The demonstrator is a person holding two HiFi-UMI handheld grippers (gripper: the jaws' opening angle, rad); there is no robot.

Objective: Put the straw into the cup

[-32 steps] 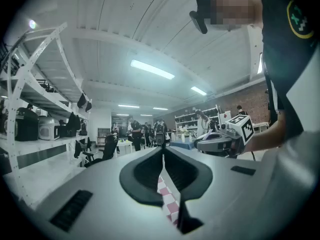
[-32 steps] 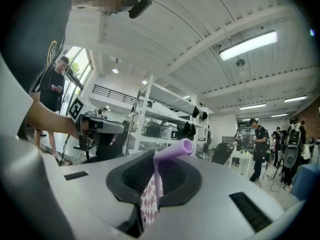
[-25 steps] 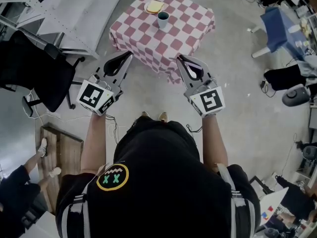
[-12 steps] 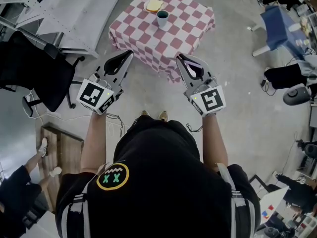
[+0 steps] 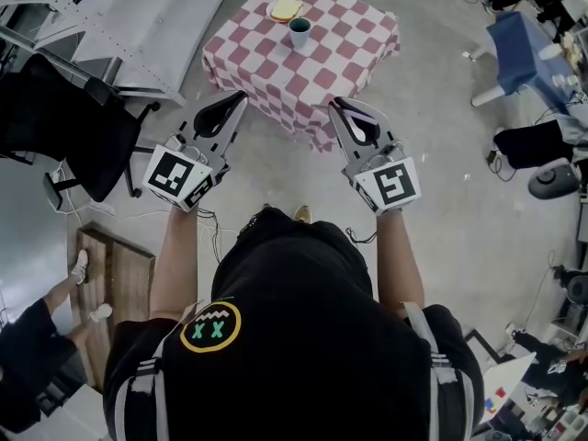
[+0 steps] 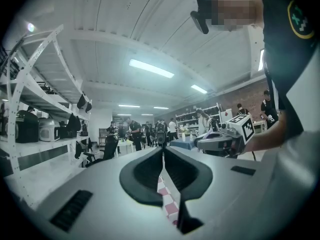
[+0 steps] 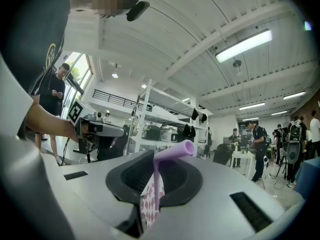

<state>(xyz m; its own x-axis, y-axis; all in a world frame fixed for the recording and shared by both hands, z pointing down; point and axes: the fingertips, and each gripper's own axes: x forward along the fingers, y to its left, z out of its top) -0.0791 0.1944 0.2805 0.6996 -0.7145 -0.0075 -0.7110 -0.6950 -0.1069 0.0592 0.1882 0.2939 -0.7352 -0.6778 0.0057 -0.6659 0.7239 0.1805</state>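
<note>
A dark cup stands on a table with a red-and-white checked cloth, some way ahead of me on the floor. My right gripper is shut on a lilac bendy straw. The straw's bent top sticks out above the jaws, and its shaft runs down between them. My left gripper is level beside it, shut with nothing in it. Both grippers point toward the table and are well short of it.
A yellow flat thing lies on the table behind the cup. To the left are a black office chair, a grey shelf unit and a wooden pallet. A blue table and more chairs stand at the right. Other people are in the room.
Almost nothing differs. The left gripper has edged slightly forward, and the straw stays in the right gripper.
</note>
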